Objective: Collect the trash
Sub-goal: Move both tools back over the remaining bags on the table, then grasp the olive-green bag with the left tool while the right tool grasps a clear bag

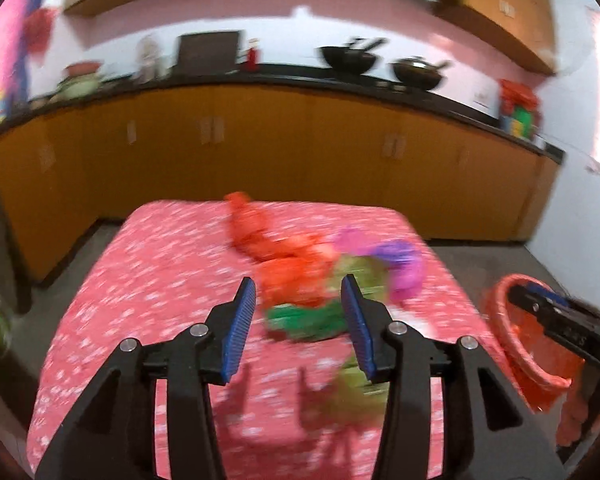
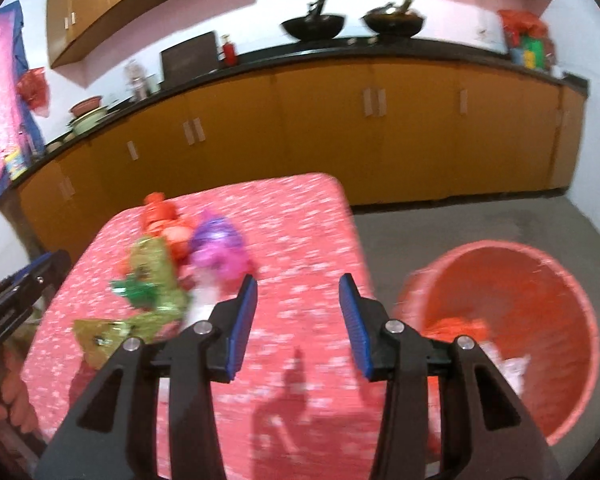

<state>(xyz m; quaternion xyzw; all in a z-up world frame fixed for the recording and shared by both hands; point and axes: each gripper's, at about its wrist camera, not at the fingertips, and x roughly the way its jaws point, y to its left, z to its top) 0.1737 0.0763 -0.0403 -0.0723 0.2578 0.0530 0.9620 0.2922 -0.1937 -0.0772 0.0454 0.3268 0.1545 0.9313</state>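
A heap of crumpled wrappers lies on the red patterned tablecloth (image 1: 148, 280): orange-red ones (image 1: 288, 264), a green one (image 1: 308, 318), a purple-pink one (image 1: 400, 264) and a yellow-green one (image 1: 356, 392). My left gripper (image 1: 300, 328) is open and empty, hovering just short of the green wrapper. My right gripper (image 2: 298, 328) is open and empty above the table's right part, with the heap (image 2: 172, 264) to its left. A red bin (image 2: 540, 320) stands on the floor right of the table, with some trash inside. The right gripper also shows in the left wrist view (image 1: 540, 304), over the bin (image 1: 520, 344).
Yellow kitchen cabinets (image 2: 340, 128) with a black counter run along the back wall, carrying two black woks (image 2: 312, 24), a red bottle and bowls. Grey floor (image 2: 460, 224) lies between table and cabinets. The left gripper's body (image 2: 16, 300) shows at the right wrist view's left edge.
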